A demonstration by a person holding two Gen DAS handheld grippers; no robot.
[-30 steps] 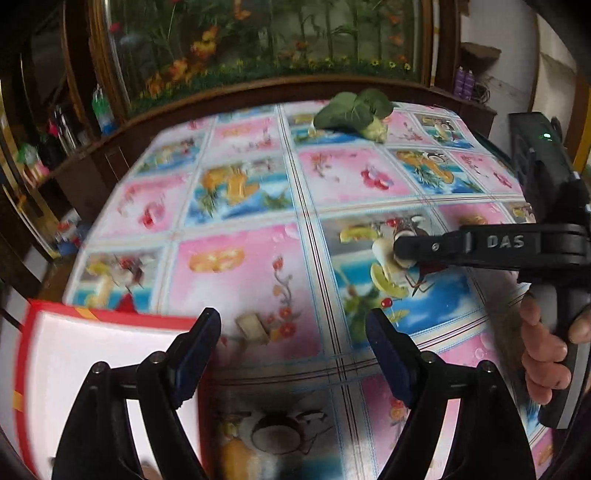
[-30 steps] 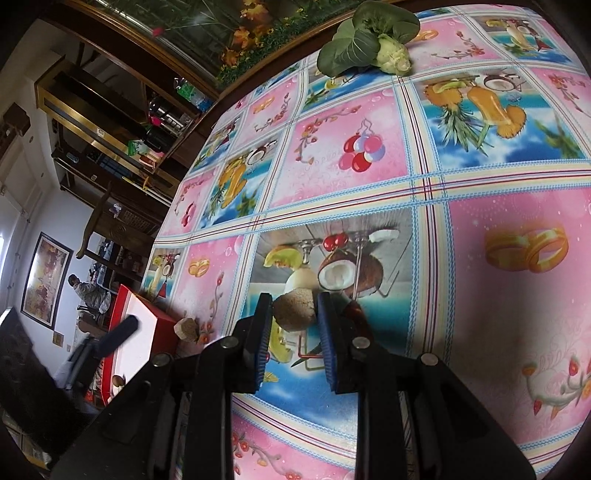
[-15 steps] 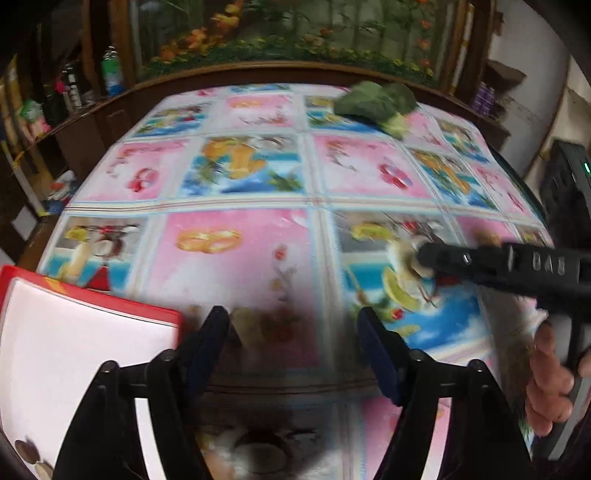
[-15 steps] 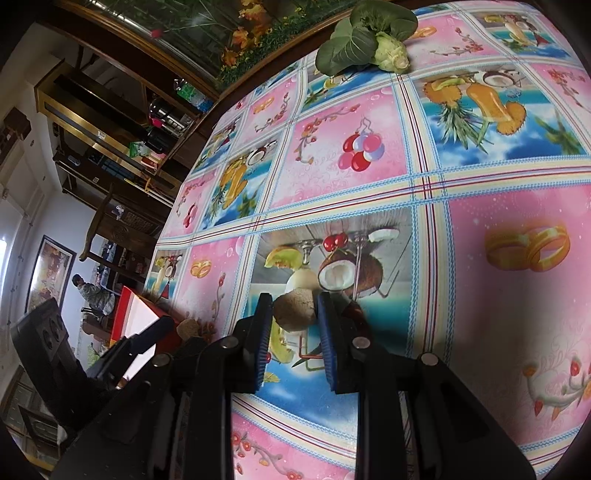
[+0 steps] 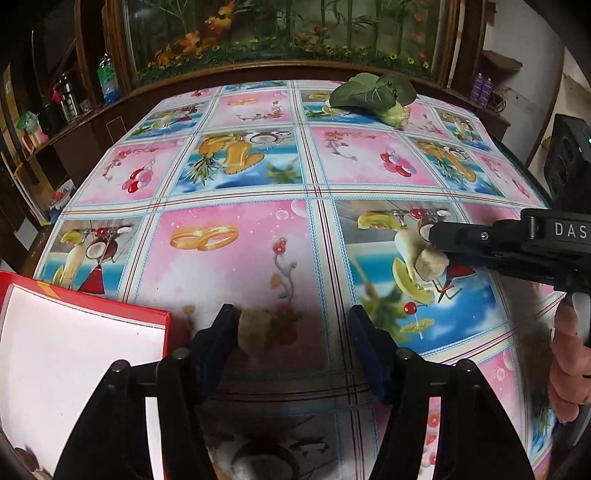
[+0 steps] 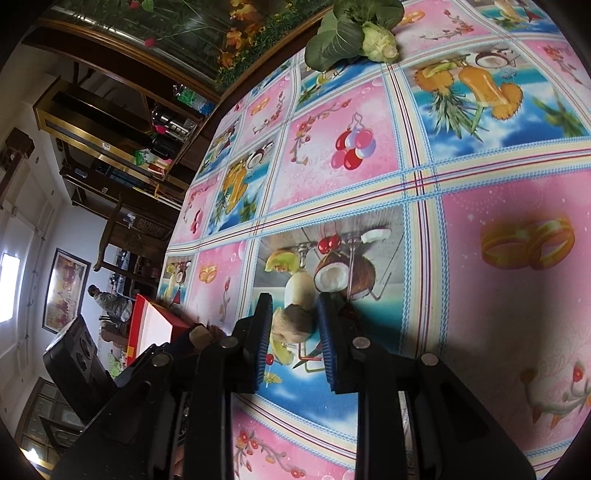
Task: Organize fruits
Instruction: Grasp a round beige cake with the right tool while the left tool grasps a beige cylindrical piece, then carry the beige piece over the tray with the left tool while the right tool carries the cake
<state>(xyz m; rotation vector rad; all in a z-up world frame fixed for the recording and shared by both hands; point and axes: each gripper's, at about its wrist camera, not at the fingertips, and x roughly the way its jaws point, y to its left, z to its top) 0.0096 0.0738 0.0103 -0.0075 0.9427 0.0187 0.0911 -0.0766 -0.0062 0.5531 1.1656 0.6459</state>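
A: Left claw (image 5: 291, 334)?
B: Spread wide around a brown fruit (image 5: 255, 330) that lies against its left finger, beside the red tray (image 5: 85, 306).
A: Right claw (image 6: 295, 325)?
B: Clamped on another brown fruit (image 6: 293, 321), farther from that tray.

Tabletop (image 5: 236, 266) under a pink-and-blue printed cloth, leafy green vegetable (image 5: 373, 94) at its far edge, glass-fronted wooden cabinet (image 5: 288, 33) behind, framed picture (image 6: 64, 291) on the wall.

White capitals "DAS" on the black side of the right gripper (image 5: 436, 236), at the left-wrist view's right edge; lettering may run on past the frame. Bottle labels on the shelves too small to read. No other legible text.
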